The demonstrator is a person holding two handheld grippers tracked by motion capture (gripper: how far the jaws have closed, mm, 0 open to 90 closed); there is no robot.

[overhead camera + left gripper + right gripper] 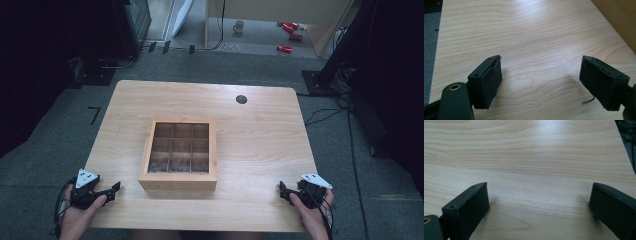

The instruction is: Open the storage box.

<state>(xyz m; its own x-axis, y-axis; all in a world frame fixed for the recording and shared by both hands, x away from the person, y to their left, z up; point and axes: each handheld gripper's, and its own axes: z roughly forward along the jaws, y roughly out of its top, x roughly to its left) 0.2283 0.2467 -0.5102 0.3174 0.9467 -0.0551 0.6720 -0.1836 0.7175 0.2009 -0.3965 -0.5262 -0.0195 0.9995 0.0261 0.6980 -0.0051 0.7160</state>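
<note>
A square wooden box [179,154] with a windowed lid over a grid of compartments sits in the middle of the light wooden table [260,135]. My left gripper [112,190] rests at the near left corner of the table, held in a hand, jaws wide apart over bare wood [540,75]. The box's side [621,17] shows at the upper right of the left gripper view. My right gripper [283,191] rests at the near right corner, held in the other hand, its jaws also spread wide with nothing between them [539,202].
A small black round disc [241,99] lies near the table's far edge. Grey carpet surrounds the table. Black equipment and cables [345,100] stand at the right. A mug [239,26] and red cans [289,30] lie on the floor beyond.
</note>
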